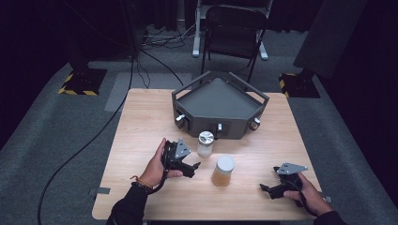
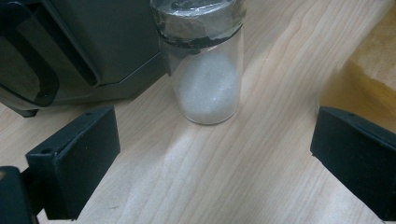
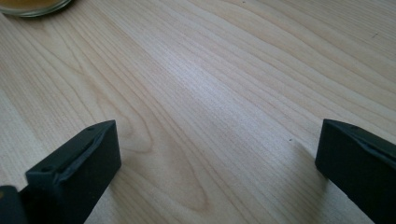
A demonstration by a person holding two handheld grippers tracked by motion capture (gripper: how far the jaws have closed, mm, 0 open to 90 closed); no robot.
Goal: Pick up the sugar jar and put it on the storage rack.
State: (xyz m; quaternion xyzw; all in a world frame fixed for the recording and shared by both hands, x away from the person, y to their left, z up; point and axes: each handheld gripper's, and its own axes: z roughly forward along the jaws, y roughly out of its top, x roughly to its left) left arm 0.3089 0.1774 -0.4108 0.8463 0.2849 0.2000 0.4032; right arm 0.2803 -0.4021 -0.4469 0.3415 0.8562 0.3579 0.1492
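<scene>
A person seated at a wooden table (image 1: 141,122) holds a two-jaw gripper in each hand, with two jars standing between them. The left gripper (image 1: 193,167), held low over the tabletop, points toward a small glass jar of white powder (image 1: 205,144) with a metallic lid; in the left gripper view its black jaws stand wide apart and empty, and the jar of white powder (image 2: 205,65) rises upright just ahead of them, centred in the gap but not touched. That jar stands just in front of a dark grey angular tray unit (image 1: 187,96) with knobs along its front, whose wall shows behind it in the left gripper view (image 2: 93,42). A second jar with amber contents (image 1: 223,171) and a pale lid stands near the first, slightly closer to the person, and fills the right edge of the left gripper view (image 2: 369,65). The right gripper (image 1: 264,188) rests low near the table's right front corner, well apart from both jars; in the right gripper view its jaws are likewise spread wide over bare wood, holding nothing, with the base of the amber jar (image 3: 32,5) at the top left corner
</scene>
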